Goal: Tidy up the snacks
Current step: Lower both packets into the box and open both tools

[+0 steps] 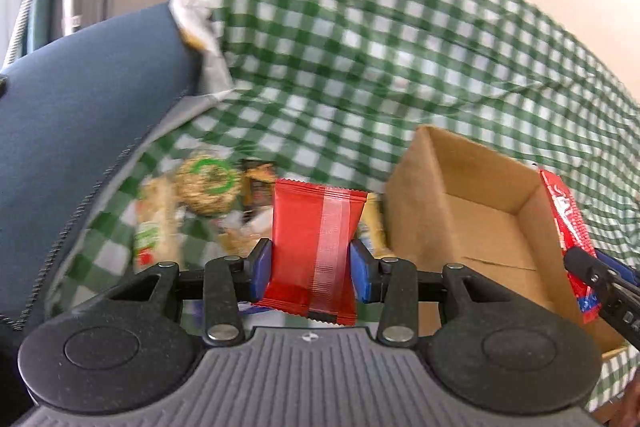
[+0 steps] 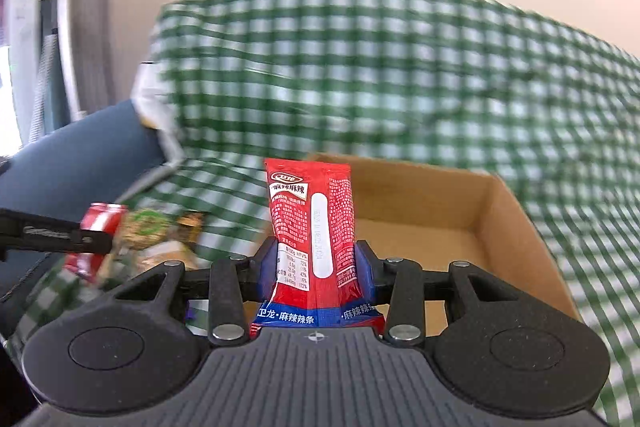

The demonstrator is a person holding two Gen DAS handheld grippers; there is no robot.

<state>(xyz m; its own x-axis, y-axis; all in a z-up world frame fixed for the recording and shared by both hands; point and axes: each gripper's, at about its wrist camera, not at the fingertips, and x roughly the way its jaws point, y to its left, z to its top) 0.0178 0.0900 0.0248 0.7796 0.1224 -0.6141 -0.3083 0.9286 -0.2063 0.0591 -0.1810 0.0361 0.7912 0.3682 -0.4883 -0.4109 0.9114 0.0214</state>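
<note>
Left tongs (image 1: 311, 263) pinch a red packet (image 1: 314, 247); right tongs (image 2: 316, 263) pinch a spicy-strip pack (image 2: 312, 227) near the cardboard box (image 2: 500, 227), apparently above it.

Count by kind, both wrist views:

- Open brown cardboard box (image 1: 480, 223) (image 2: 432, 223): 1.
- Plain red foil snack packet with a pale back seam (image 1: 316, 247) (image 2: 96, 239): 1.
- Red-and-blue printed spicy-strip packet with white text (image 2: 312, 239) (image 1: 568, 231): 1.
- Loose snack pile on the green-and-white checked cloth (image 1: 360, 47) (image 2: 400, 67): at least 3 items, namely a round tan pack with a green ring (image 1: 210, 183) (image 2: 146, 223), a dark brown pack (image 1: 260, 183) and a pale pack with green and red print (image 1: 154, 227). Blur prevents a firm total.
- Checked cloth: 1.
</note>
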